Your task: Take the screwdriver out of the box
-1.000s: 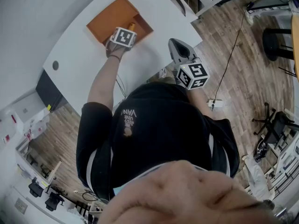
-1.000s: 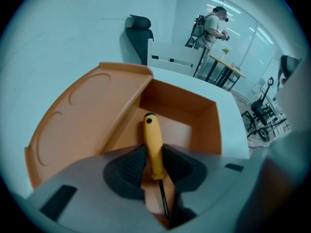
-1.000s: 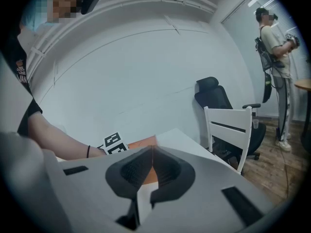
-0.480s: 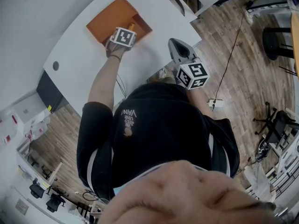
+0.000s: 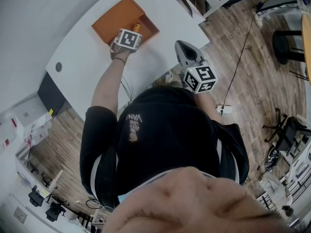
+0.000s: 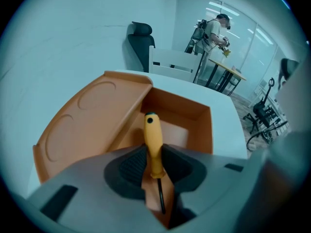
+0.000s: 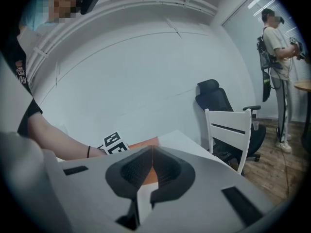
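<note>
Plainly, the left hand-held gripper (image 6: 154,154) has its pads pressed on the lower end of the yellow handle of the screwdriver (image 6: 152,130), which stands up towards 12 o'clock over the open orange box (image 6: 199,115). The dark shaft runs towards 6 o'clock and its tip is lost behind the gripper body, which also cuts off the box's near wall. In the head view the marker cube covers these jaws, and only a stub of handle shows at its 1 o'clock. The lid (image 6: 92,115) lies open at 9 o'clock of the compartment. Bare white desk (image 5: 82,47) spreads towards 7 o'clock of the box in the head view, and the desk edge runs close by at its 1 o'clock. The right hand-held gripper (image 7: 151,166) is closed with nothing between its pads, held over the desk's corner at 4 o'clock of the box.
</note>
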